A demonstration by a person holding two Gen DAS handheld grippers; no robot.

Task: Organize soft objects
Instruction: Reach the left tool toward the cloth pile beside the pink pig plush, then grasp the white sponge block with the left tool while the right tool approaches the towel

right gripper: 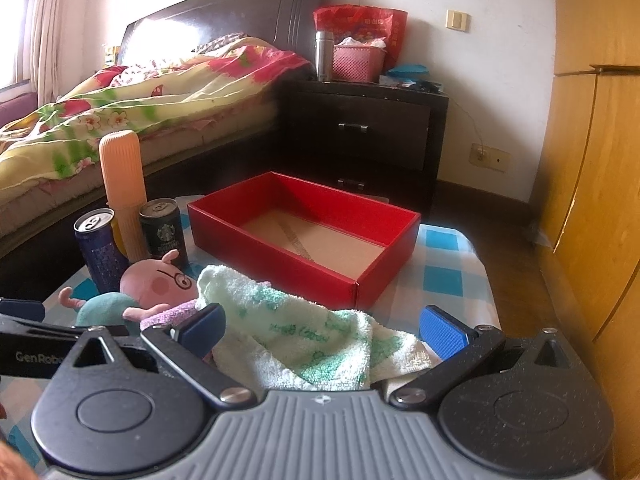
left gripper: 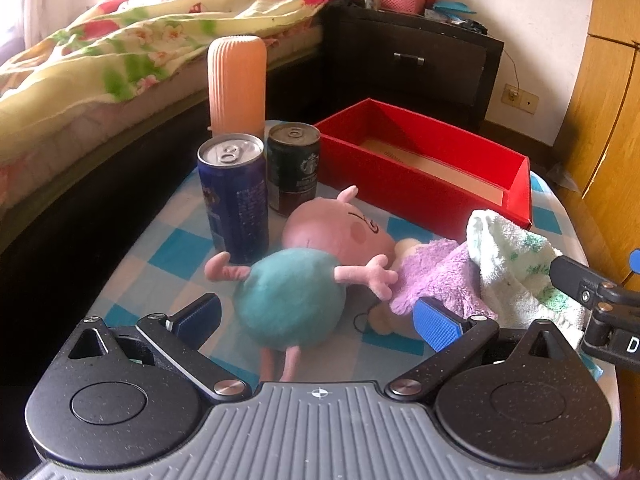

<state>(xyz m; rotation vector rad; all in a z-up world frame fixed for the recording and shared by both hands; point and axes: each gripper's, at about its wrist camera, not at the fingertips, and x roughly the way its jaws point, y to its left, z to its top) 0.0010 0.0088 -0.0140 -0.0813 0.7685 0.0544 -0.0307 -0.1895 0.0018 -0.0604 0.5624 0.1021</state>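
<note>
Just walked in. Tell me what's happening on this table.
A person holds two tongs over a checked table, sorting soft things. The left tongs are open around a pig plush lying on its back. The right tongs are open around a white-green towel, which lies partly over a purple cloth. Neither is gripped yet. The red box behind them holds nothing soft so far. Two cans and a peach bottle stand at the left.
</note>
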